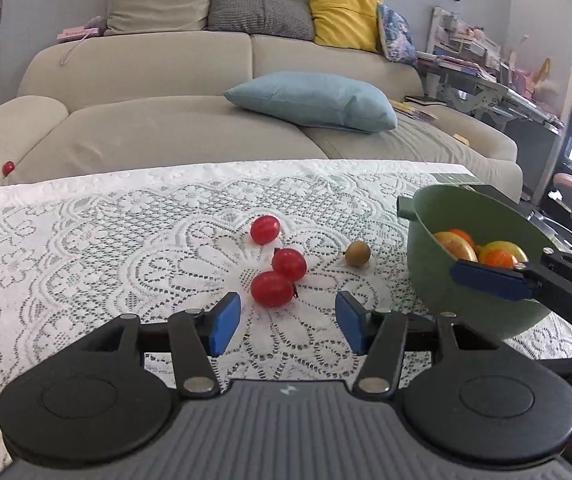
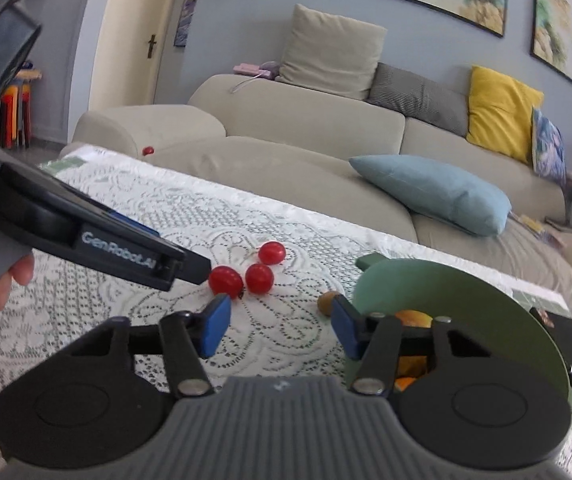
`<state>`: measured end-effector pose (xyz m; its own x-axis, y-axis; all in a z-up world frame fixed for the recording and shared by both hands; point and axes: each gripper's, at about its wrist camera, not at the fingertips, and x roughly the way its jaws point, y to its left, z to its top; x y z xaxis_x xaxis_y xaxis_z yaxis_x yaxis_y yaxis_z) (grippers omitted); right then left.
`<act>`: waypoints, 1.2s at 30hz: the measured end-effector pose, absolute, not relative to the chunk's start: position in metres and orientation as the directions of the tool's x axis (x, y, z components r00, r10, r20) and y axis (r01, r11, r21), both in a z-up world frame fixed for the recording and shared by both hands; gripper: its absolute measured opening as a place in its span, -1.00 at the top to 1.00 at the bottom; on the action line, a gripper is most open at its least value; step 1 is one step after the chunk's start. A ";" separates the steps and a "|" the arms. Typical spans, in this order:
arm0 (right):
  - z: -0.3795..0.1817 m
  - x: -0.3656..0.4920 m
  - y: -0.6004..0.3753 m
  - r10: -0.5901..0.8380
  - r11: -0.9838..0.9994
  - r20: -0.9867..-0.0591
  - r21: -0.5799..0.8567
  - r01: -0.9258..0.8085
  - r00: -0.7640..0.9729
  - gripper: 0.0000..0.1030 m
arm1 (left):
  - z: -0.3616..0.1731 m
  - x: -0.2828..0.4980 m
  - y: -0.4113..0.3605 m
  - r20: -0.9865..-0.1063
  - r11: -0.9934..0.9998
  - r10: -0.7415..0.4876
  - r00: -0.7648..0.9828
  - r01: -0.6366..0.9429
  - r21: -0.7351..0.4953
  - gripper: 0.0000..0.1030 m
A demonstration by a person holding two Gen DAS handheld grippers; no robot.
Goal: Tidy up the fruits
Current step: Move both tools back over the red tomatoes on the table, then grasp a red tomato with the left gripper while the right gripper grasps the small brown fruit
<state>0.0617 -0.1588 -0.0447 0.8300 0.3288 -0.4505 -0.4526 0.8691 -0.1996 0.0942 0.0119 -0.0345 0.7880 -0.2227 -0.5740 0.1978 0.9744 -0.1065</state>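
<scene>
Lace tablecloth [image 1: 86, 232]; green bowl [image 1: 437, 248] fruit half-hidden by right tongs [image 2: 280, 328].

lace-covered table [image 1: 86, 232] carries three red tomatoes [image 1: 272, 289], a brown fruit [image 1: 357, 253], green bowl [image 1: 421, 264].

The tomatoes [image 1: 272, 288] are red, the small fruit [image 1: 357, 253] is brown, the bowl [image 1: 437, 280] is green, the cloth [image 1: 86, 248] is white lace with flowers, the pads [image 1: 226, 322] are blue, and the pillow [image 1: 313, 98] is light blue.
</scene>
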 end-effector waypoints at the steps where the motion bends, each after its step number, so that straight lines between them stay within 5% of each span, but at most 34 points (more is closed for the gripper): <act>1: -0.046 0.061 -0.156 0.329 0.862 -0.450 -0.217 -0.459 0.830 0.14 | -0.037 0.096 0.012 -0.574 0.973 -0.226 0.787 0.204 -0.103 -0.23; 22: -0.077 0.105 -0.113 0.251 0.744 -0.514 -0.440 -0.504 0.820 0.39 | -0.068 0.158 0.015 -0.655 0.950 -0.288 0.699 0.295 -0.104 -0.13; 36: -0.089 0.110 -0.102 0.210 0.712 -0.528 -0.494 -0.499 0.823 0.40 | -0.074 0.166 0.014 -0.642 0.954 -0.283 0.713 0.279 -0.111 0.28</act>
<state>0.1101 -0.1020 -0.0892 0.8226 0.2104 -0.5282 -0.4992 0.7120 -0.4939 0.1658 0.0143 -0.0739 0.7126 -0.2833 -0.6418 0.2794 0.9538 -0.1108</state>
